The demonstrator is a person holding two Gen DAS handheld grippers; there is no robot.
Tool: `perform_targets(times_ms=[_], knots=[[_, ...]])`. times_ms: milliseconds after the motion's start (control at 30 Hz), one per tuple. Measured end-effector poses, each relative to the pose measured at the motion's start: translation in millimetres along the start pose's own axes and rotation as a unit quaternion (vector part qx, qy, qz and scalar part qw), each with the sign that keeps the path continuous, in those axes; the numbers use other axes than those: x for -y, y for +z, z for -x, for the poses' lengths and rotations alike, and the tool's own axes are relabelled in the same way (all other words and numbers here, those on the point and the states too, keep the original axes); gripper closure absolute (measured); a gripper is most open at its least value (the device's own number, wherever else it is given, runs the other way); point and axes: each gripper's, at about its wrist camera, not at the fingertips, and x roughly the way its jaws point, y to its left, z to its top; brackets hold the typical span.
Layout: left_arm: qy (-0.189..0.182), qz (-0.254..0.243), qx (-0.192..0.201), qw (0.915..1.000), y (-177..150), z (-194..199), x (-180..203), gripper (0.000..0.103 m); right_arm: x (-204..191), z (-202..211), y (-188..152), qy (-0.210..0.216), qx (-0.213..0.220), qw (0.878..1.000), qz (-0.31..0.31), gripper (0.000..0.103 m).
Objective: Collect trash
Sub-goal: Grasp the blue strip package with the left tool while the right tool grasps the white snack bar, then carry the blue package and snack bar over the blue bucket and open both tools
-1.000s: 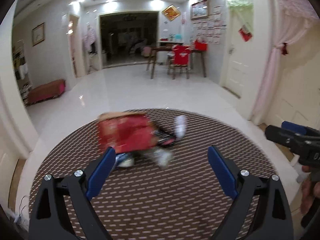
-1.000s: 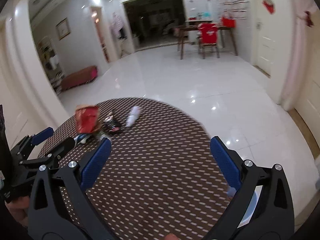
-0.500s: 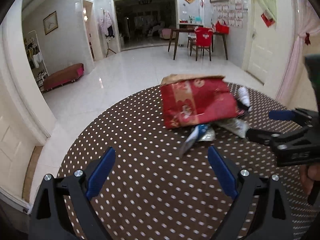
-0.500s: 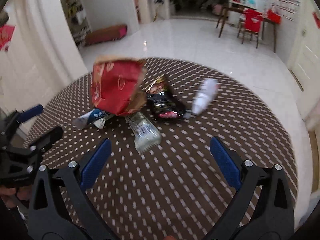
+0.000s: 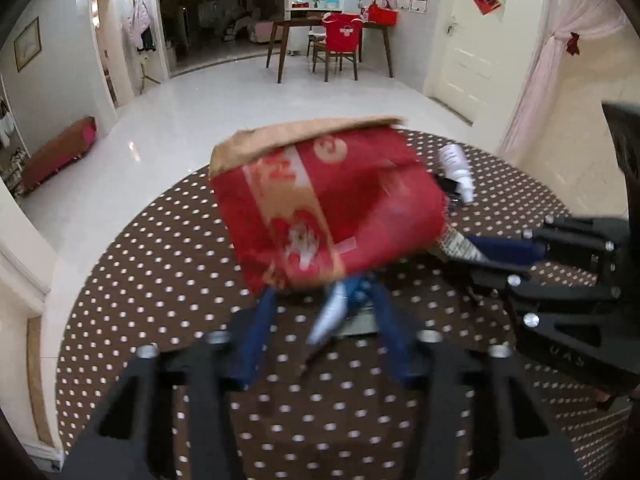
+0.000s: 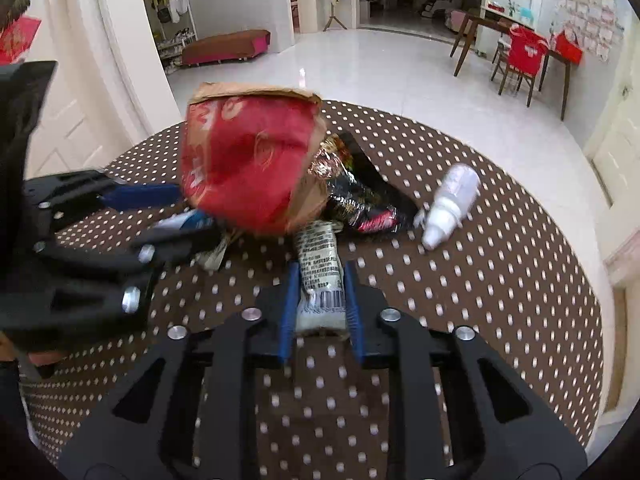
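Collecting has barely begun: every piece of trash sits on the dotted round table [image 6: 500,280], clustered around one red paper bag [image 6: 248,160]. The right gripper [image 6: 320,300] has just been closing and now clamps one clear printed wrapper [image 6: 320,268] lying just in front of the bag. The left gripper [image 5: 324,316] has also been closing, its blurred jaws pinching one blue-and-white wrapper [image 5: 334,306] under the bag's near edge. To the bag's right lie one black-and-red snack packet [image 6: 360,200] and, farther out, one white bottle [image 6: 448,204]. Nothing is lifted or binned yet.
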Motion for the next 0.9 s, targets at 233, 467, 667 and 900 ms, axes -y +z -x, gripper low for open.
perform_targets(times_ms=[233, 467, 667, 900], knots=[[-0.014, -0.004, 0.005, 0.9999, -24, 17, 19, 0.089, 17, 32, -31, 0.010, 0.010, 1.000, -0.026, 0.084], [-0.029, 0.002, 0.017, 0.9994, -69, 50, 30, 0.090, 29, 61, -60, 0.014, 0.018, 0.999, -0.044, 0.084], [-0.040, -0.011, 0.016, 0.9990, -90, 62, 49, 0.090, 35, 84, -90, 0.023, 0.031, 0.997, -0.069, 0.085], [-0.065, 0.000, 0.035, 0.9973, -84, 70, 69, 0.092, 56, 117, -110, 0.024, 0.057, 0.992, -0.107, 0.085]])
